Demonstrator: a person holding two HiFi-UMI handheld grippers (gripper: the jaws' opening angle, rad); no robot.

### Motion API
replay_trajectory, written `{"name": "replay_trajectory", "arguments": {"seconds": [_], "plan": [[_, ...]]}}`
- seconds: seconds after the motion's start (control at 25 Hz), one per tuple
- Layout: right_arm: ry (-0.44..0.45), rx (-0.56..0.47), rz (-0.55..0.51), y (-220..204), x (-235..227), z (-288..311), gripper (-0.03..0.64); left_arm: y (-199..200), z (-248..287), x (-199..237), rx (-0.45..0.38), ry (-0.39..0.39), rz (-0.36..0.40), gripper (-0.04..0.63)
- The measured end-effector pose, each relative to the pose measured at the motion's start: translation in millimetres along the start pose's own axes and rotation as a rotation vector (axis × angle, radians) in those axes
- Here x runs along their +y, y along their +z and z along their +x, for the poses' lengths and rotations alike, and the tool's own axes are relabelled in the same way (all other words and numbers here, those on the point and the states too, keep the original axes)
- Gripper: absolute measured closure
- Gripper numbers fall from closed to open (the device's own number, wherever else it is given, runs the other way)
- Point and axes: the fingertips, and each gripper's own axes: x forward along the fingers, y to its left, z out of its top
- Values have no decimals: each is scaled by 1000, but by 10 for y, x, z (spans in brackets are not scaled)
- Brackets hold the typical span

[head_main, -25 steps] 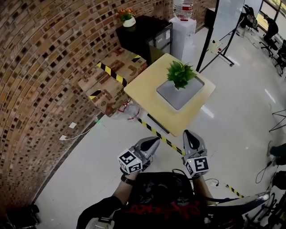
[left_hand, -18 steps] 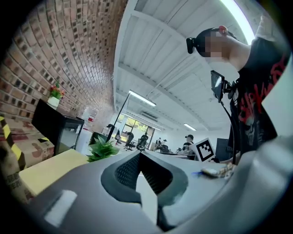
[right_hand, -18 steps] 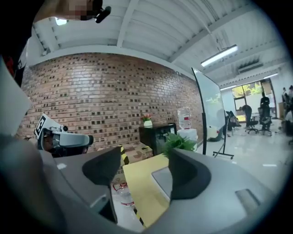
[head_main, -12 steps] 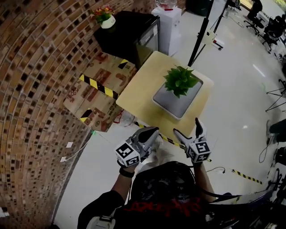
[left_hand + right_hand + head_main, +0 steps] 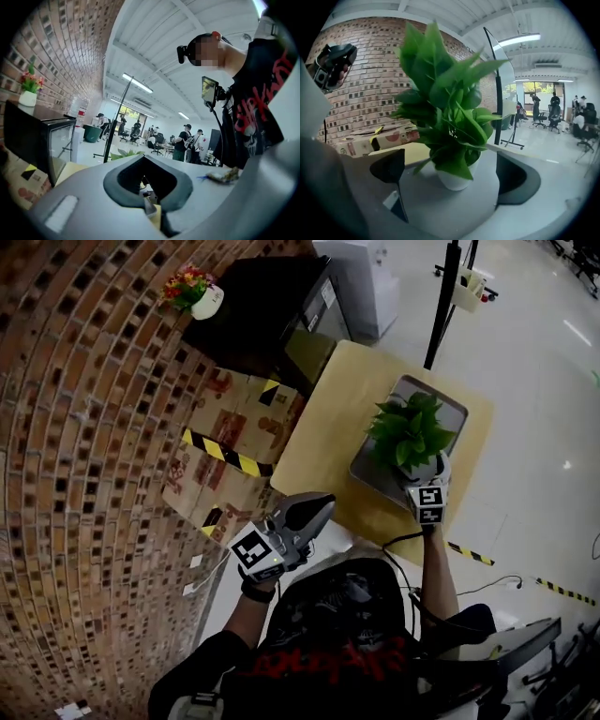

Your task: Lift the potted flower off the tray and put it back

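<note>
Right tool [image 5: 427,474], marker cube toward the wearer, at the near edge of the grey tray [image 5: 448,401] on the wooden counter [image 5: 337,418]. Its jaws, which have just been opening, stand apart, with the potted flower [image 5: 410,430] directly ahead and its leaves overhanging their tips. Left tool [image 5: 319,506], jaws together, held off the counter's near corner, with the taped cardboard box [image 5: 234,446] ahead of it to the left.

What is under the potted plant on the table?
A grey tray on the wooden table; the white pot stands on it. The tray surface beneath the pot is hidden.
</note>
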Motion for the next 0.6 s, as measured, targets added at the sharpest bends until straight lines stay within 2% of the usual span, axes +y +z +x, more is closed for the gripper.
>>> {"name": "replay_trajectory", "arguments": {"seconds": [0.2,0.28,0.44,0.6], "plan": [[-36,-16,82,91,-170,617,25,55,239,390,60,-60,-13,595],[-50,-27,92,72,-196,754,87,27,330,422,70,-92,-23,595],[-116,-14,79,115,-183,743,100,32,387,513,80,-174,-38,595],[-205,-29,96,395,-129,530,101,101,305,674,78,-270,-5,595]]}}
